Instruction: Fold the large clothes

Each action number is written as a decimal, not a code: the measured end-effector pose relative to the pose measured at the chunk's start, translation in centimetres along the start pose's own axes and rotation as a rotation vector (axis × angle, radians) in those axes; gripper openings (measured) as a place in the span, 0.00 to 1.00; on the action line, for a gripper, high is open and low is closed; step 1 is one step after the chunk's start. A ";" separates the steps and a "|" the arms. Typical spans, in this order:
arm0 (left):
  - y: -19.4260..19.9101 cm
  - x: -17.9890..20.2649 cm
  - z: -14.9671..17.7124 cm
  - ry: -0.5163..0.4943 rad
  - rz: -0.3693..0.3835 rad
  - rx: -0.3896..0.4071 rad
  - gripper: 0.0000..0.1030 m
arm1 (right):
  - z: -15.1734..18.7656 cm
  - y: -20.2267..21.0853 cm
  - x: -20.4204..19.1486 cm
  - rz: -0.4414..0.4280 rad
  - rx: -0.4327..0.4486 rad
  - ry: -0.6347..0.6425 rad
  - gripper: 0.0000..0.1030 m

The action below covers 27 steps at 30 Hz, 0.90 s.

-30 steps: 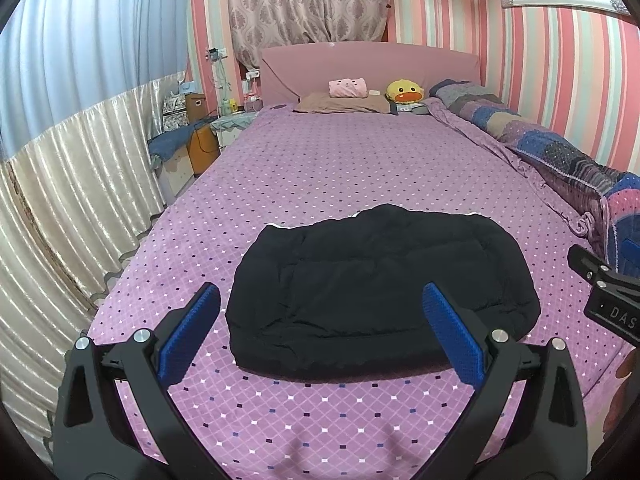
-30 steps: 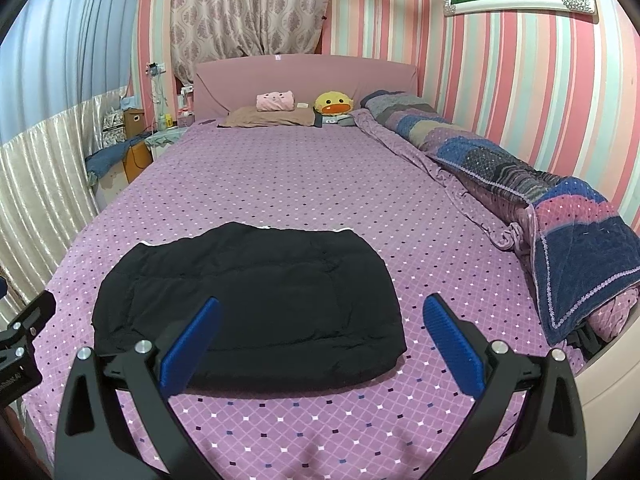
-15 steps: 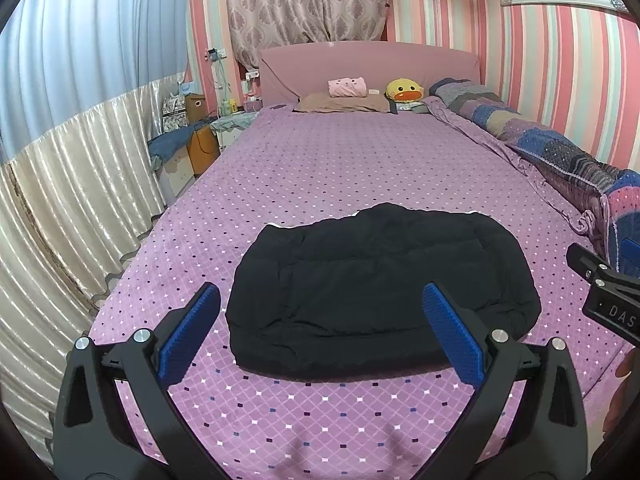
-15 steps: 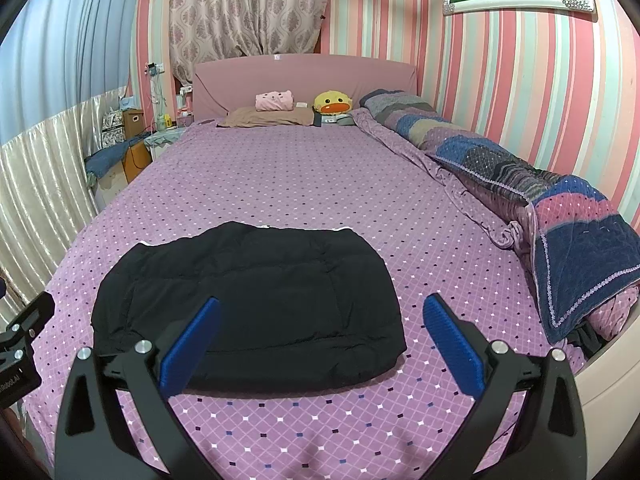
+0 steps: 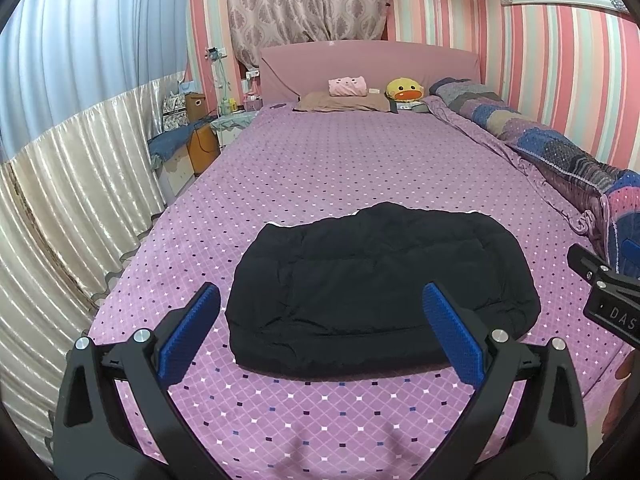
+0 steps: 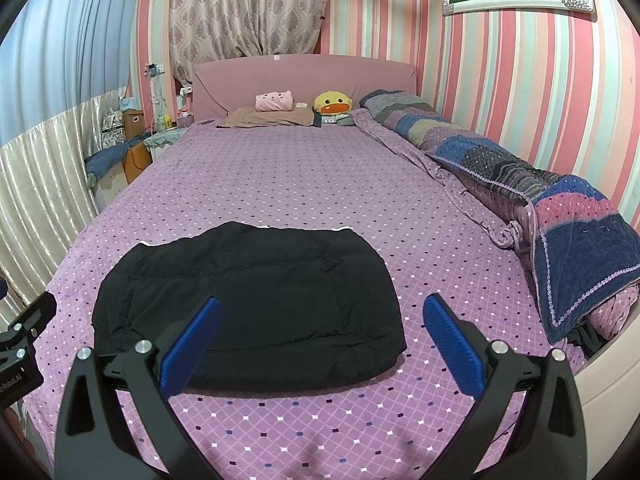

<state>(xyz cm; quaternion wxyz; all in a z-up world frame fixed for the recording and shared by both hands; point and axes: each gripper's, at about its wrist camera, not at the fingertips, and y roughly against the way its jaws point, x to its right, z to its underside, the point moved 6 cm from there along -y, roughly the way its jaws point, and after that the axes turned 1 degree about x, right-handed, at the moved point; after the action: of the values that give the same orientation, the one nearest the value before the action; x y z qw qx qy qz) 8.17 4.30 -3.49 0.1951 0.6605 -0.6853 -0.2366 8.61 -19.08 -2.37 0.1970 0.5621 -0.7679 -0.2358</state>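
Black padded garment [image 5: 380,276] is left unmoved, folded on the bed [image 5: 340,160]; both grippers' fingers [image 5: 188,334] [image 6: 454,344] are kept spread, suggesting completion.

From my left gripper [image 5: 320,326] and right gripper [image 6: 320,330], both spread wide and holding nothing, I see open purple bedspread [image 5: 340,168] all around the folded black jacket [image 5: 380,280], which lies near the foot of the bed. There is bare cover in front of it, on its left and beyond it up to the pillow [image 6: 268,117] and the duck toy [image 6: 332,104] at the headboard [image 6: 304,76]. On the right, a rolled quilt [image 6: 560,208] runs along the striped wall and narrows the passage there. On the left, the bed's edge drops beside a pleated curtain [image 5: 68,184] and a cluttered nightstand [image 5: 232,124].
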 end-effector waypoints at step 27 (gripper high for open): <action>1.0 0.0 0.0 0.004 -0.016 0.018 0.97 | 0.0 0.0 -0.2 0.001 -0.001 0.002 0.98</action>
<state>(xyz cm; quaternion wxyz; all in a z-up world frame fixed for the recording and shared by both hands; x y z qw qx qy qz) 7.35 4.30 -2.86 0.1885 0.6681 -0.6817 -0.2309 8.69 -18.91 -2.35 0.1980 0.5621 -0.7678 -0.2354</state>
